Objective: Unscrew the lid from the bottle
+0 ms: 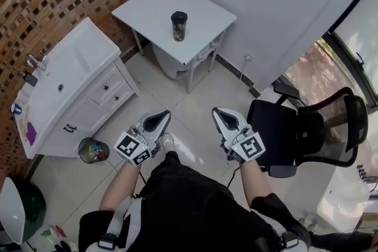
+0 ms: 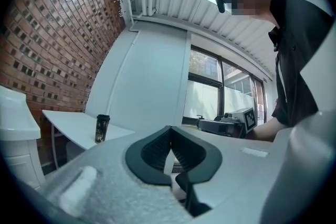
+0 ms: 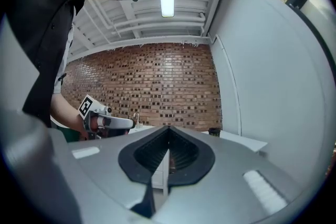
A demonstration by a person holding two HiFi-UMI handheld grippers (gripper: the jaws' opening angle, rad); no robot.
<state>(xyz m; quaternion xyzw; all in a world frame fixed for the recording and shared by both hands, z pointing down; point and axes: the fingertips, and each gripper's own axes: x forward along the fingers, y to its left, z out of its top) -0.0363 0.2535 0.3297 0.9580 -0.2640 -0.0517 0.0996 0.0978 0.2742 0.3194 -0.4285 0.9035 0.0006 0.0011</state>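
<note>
A dark bottle (image 1: 179, 26) with a black lid stands upright on a small white table (image 1: 204, 15) at the far side of the room. The left gripper view shows the bottle (image 2: 102, 128) small and far off to the left; the right gripper view shows only its top (image 3: 214, 131) past the jaws. My left gripper (image 1: 166, 113) and right gripper (image 1: 215, 110) are both shut with nothing in them. They are held side by side over the tiled floor, well short of the table. Each gripper points level toward the table.
A white vanity (image 1: 71, 88) with a sink and tap stands along the brick wall at left, a small bin (image 1: 93, 150) at its foot. A black office chair (image 1: 307, 130) sits at right. A white bucket-like container (image 1: 171, 62) is under the table.
</note>
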